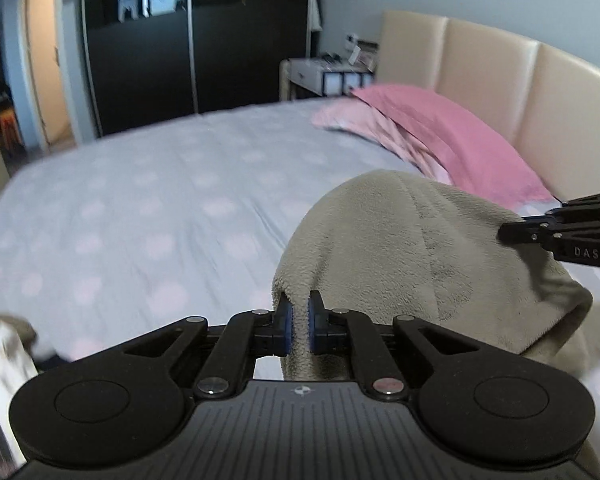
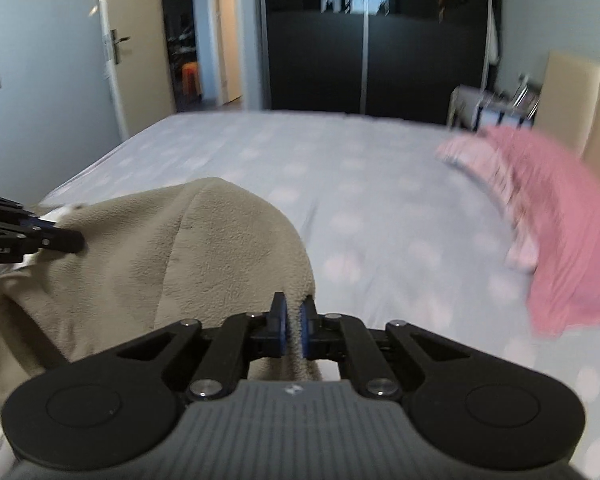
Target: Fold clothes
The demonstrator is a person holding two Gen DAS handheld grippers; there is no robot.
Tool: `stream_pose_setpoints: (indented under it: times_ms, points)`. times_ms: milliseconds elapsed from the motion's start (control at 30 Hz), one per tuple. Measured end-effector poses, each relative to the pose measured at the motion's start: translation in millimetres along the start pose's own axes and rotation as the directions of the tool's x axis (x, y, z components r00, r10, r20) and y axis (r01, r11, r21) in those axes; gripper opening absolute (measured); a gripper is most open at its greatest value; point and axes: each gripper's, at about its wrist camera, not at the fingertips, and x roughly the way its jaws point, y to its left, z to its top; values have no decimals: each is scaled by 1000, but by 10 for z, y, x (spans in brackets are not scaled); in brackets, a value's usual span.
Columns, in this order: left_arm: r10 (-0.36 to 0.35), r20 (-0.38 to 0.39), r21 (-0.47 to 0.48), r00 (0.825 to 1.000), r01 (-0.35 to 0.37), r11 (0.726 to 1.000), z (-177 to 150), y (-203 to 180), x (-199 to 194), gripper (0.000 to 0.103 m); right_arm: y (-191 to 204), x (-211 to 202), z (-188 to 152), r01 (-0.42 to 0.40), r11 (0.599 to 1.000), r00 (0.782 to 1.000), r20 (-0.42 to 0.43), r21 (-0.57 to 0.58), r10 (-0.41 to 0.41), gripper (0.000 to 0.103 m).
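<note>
A beige fleece garment point(image 1: 412, 248) hangs lifted above the bed, stretched between my two grippers. My left gripper point(image 1: 300, 320) is shut on its left edge, fabric pinched between the blue pads. My right gripper point(image 2: 293, 322) is shut on the other edge of the same garment point(image 2: 188, 248). Each gripper also shows in the other's view: the right one at the right edge of the left wrist view point(image 1: 508, 232), the left one at the left edge of the right wrist view point(image 2: 76, 242). The cloth droops below both grippers.
The bed point(image 1: 148, 208) has a pale blue sheet with faint pink dots. Pink pillows point(image 1: 452, 140) lie against a cream headboard point(image 1: 500, 76). A dark wardrobe point(image 2: 372, 48), a white nightstand point(image 1: 324, 76) and an open door point(image 2: 188, 40) stand beyond.
</note>
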Motion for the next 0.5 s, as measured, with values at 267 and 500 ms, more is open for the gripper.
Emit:
stream_pose_setpoints:
  times_ms: [267, 500]
  points:
    - [77, -3, 62, 997, -76, 995, 318, 87, 830, 5, -98, 816, 446, 80, 993, 997, 24, -88, -78, 8]
    - [36, -3, 86, 999, -36, 996, -176, 245, 1105, 5, -227, 1233, -46, 58, 987, 998, 10, -147, -57, 8]
